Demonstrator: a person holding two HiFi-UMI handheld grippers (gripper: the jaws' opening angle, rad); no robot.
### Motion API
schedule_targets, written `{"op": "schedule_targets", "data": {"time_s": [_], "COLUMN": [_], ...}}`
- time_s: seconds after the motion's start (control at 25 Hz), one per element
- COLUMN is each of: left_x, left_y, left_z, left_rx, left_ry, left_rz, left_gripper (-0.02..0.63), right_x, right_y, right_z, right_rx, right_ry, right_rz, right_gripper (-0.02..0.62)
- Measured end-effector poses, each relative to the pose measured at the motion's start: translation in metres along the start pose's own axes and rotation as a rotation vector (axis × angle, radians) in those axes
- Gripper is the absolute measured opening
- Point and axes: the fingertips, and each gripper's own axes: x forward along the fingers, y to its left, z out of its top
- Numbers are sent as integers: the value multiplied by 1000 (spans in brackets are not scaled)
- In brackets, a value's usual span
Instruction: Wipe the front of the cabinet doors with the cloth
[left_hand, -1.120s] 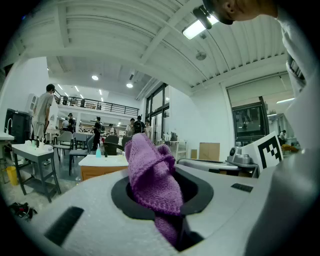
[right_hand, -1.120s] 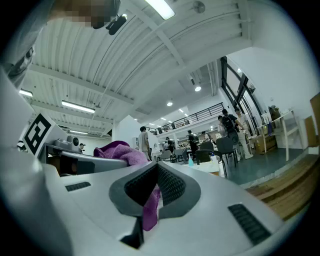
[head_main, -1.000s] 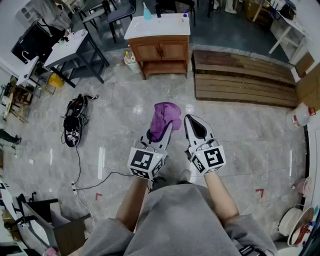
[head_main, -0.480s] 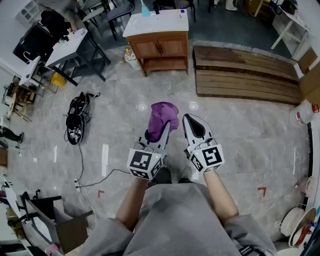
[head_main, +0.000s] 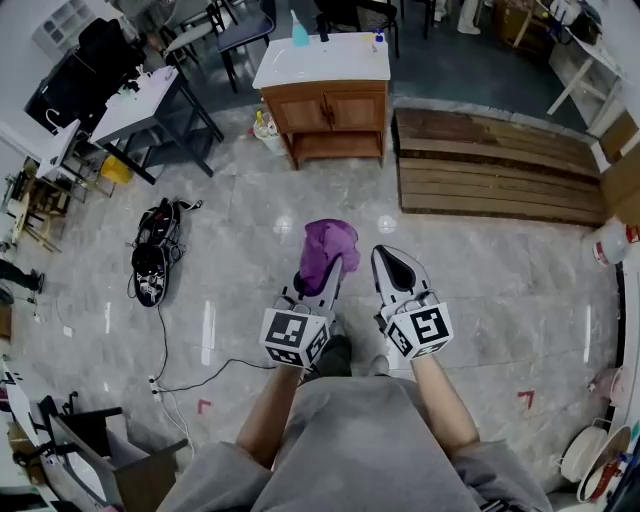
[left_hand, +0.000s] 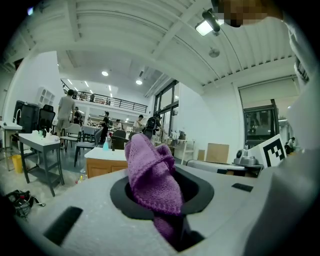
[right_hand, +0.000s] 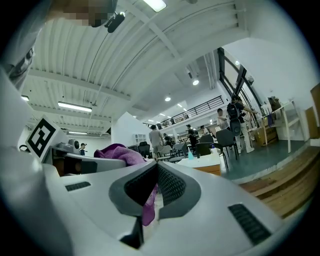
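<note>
While the person stands well back on the pale stone floor (head_main: 480, 270), a low wooden platform (head_main: 495, 175) lies ahead to the right. The wooden cabinet (head_main: 325, 112) with its white top sits beside it, far from both tools. Its two doors (head_main: 328, 110) are shut and face this way. A grey work surface (head_main: 140, 100) stands off to the left, and a black bag (head_main: 150, 260) with trailing cables lies on the floor nearer in. The left tool (head_main: 330, 272) is clenched on the purple cloth (head_main: 325, 248), which bunches up out of its jaws and flops over the tips, held in the air in front of the person's body. The right tool (head_main: 385, 252) is level just beside it. Its jaws are pressed together tip to tip, with only a sliver of purple showing in the slit beneath them. A small blue bottle (head_main: 300, 32) stands on the cabinet top.
</note>
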Motion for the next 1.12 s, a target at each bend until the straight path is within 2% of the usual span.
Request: {"op": "schedule_targets", "data": {"time_s": [0.56,0.88,1.12], "left_x": [32,46,69], "left_y": [138,174,193], "left_z": [15,13,6], "left_rx": [-43,-61,-73], "left_ry": [-15,1,22], "left_rz": [-6,-30,-39], "left_gripper": [84,84,84], "right_x": [139,175,200], "right_y": [16,17,0], "right_z": [-12,-23,-31], "right_rx": [7,6,11], "right_ry": [38,68,86], "right_rz": [-21,-45,-60], "right_gripper": [8,9,8]}}
